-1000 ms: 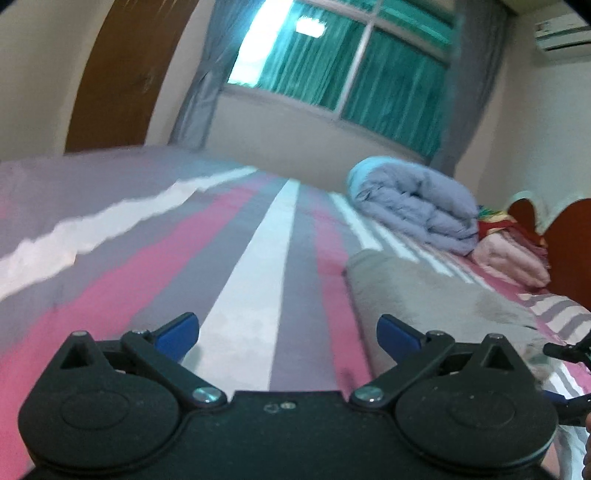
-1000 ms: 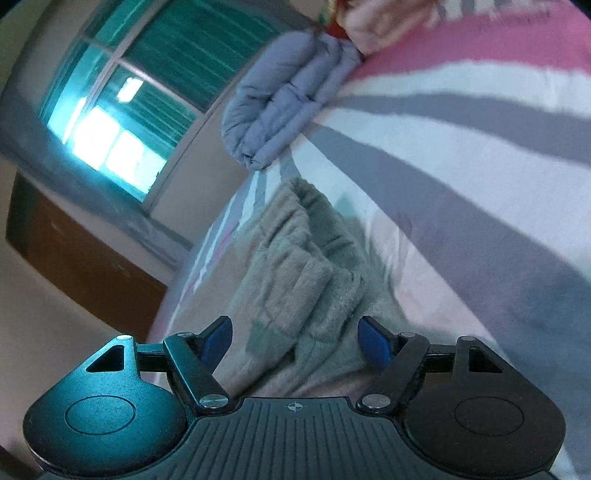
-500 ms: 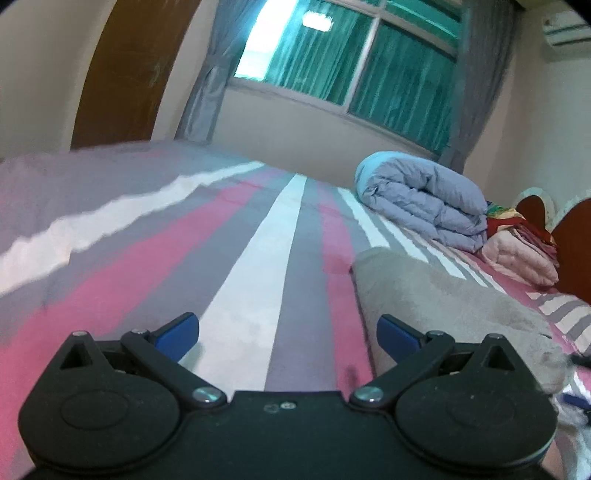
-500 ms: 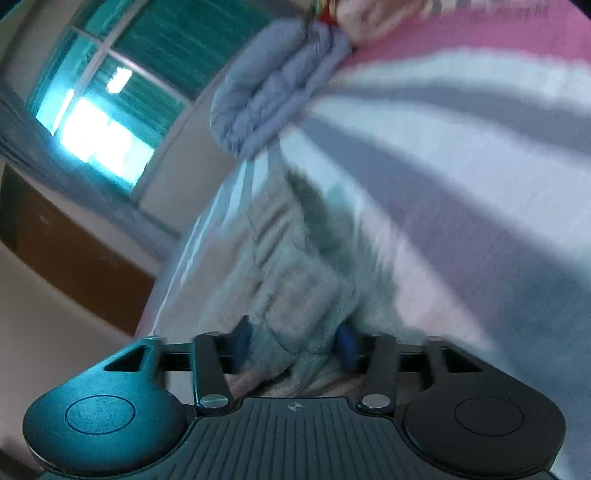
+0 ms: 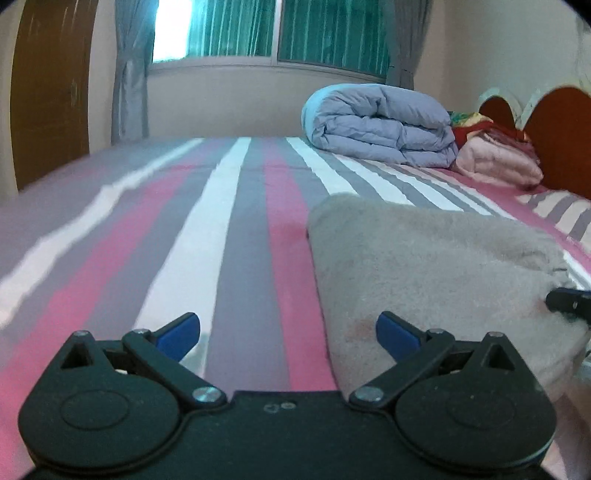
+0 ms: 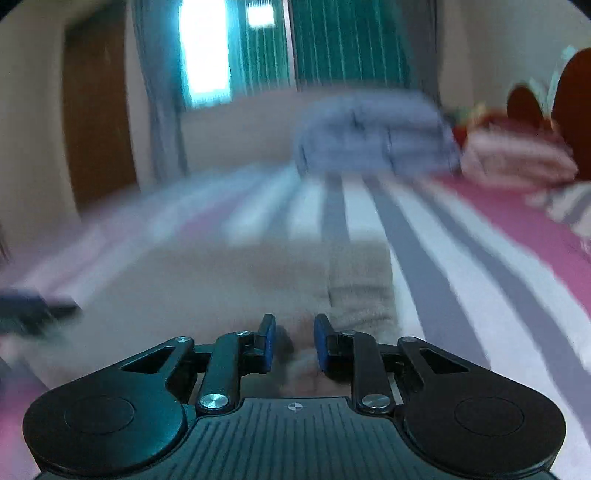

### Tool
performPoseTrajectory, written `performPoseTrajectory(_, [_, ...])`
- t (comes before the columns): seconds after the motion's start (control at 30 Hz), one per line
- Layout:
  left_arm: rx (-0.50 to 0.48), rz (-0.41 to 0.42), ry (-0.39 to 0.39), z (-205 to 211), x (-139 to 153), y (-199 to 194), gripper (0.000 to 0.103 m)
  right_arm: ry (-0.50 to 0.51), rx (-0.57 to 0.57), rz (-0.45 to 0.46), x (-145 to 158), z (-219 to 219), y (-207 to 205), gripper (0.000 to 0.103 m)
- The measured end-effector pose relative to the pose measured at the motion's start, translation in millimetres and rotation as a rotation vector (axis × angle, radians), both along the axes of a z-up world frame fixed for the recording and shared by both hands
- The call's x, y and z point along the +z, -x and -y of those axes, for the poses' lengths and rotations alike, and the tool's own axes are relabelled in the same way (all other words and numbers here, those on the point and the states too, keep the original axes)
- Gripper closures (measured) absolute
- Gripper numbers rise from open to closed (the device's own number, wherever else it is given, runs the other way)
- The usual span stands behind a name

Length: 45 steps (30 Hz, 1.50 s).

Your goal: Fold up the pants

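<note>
The grey fleece pants (image 5: 424, 258) lie folded on the striped bed (image 5: 229, 221), right of centre in the left wrist view. My left gripper (image 5: 288, 332) is open and empty, low over the bed at the pants' left edge. In the blurred right wrist view the pants (image 6: 221, 280) fill the middle. My right gripper (image 6: 293, 341) is shut on a fold of the pants' near edge. The right gripper's tip shows at the far right of the left wrist view (image 5: 569, 301).
A rolled lilac duvet (image 5: 380, 123) and a pink folded blanket (image 5: 495, 162) lie at the head of the bed by the wooden headboard (image 5: 557, 136). A window with curtains (image 5: 266, 33) and a brown door (image 5: 48, 85) are behind.
My right gripper has closed on the pants' near edge and swung level, with the view now blurred. My left gripper stayed open and dropped lower toward the pants' left edge.
</note>
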<state>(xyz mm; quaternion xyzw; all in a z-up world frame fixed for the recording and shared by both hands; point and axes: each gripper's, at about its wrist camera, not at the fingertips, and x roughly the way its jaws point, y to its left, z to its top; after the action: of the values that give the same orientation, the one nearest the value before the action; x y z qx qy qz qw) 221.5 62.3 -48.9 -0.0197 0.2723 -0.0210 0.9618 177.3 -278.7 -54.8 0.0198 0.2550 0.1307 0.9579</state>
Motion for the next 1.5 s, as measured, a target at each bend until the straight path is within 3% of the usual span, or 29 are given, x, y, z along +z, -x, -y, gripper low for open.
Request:
performPoseTrajectory(0.23, [0.006, 0.024, -0.021, 1.2, 4.5, 7.1, 0.007, -0.081, 0.039, 0.146, 4.5, 9.5, 21.5, 0.081])
performPoseTrajectory(0.4, [0.007, 0.019, -0.015, 0.4, 5.5, 2.3, 0.006, -0.054, 0.017, 0.085, 3.8, -6.6, 5.7, 0.081])
performPoseTrajectory(0.53, [0.009, 0.017, -0.015, -0.7, 6.2, 2.1, 0.006, -0.111, 0.01, 0.101, 9.9, 0.0, 14.5, 0.081])
performPoseTrajectory(0.6, [0.01, 0.02, -0.024, 0.5, 6.6, 3.0, 0.006, -0.113, -0.004, 0.121, 12.5, 6.2, 16.2, 0.075])
performPoseTrajectory(0.63, [0.01, 0.022, -0.029, 1.1, 6.7, 3.4, 0.006, -0.108, -0.019, 0.123, 13.3, 8.6, 18.4, 0.065])
performPoseTrajectory(0.77, [0.009, 0.026, -0.026, 0.9, 9.2, 3.4, 0.006, -0.09, -0.031, 0.085, 10.3, 13.3, 19.0, 0.064])
performPoseTrajectory(0.9, [-0.012, 0.043, -0.041, -3.9, 23.1, -6.3, 0.006, -0.154, -0.033, 0.16, 29.0, 20.3, 25.3, 0.064])
performPoseTrajectory(1.03, [-0.031, 0.032, -0.055, -7.3, 35.9, -44.0, 0.006, -0.11, -0.01, 0.13, 46.7, 18.1, -7.6, 0.064])
performPoseTrajectory(1.17, [-0.103, 0.045, -0.08, 8.5, 42.8, -80.9, 0.006, -0.127, 0.013, 0.106, 62.0, 15.7, -51.8, 0.064])
performPoseTrajectory(1.23, [-0.136, 0.004, -0.115, 20.6, 36.4, -103.1, 0.006, -0.104, 0.034, 0.067, 61.2, 9.4, -73.1, 0.064])
performPoseTrajectory(1.33, [-0.156, -0.113, -0.16, 31.7, 10.3, -131.8, 0.006, 0.03, 0.013, -0.084, 40.1, -5.6, -113.0, 0.064])
performPoseTrajectory(1.4, [-0.16, -0.099, -0.144, 28.1, 9.3, -126.8, 0.006, 0.006, 0.014, -0.105, 30.2, -1.6, -121.6, 0.064])
performPoseTrajectory(1.5, [-0.163, -0.065, -0.103, 11.7, 18.0, -100.2, 0.006, -0.143, 0.015, -0.026, 42.5, 25.5, -97.9, 0.064])
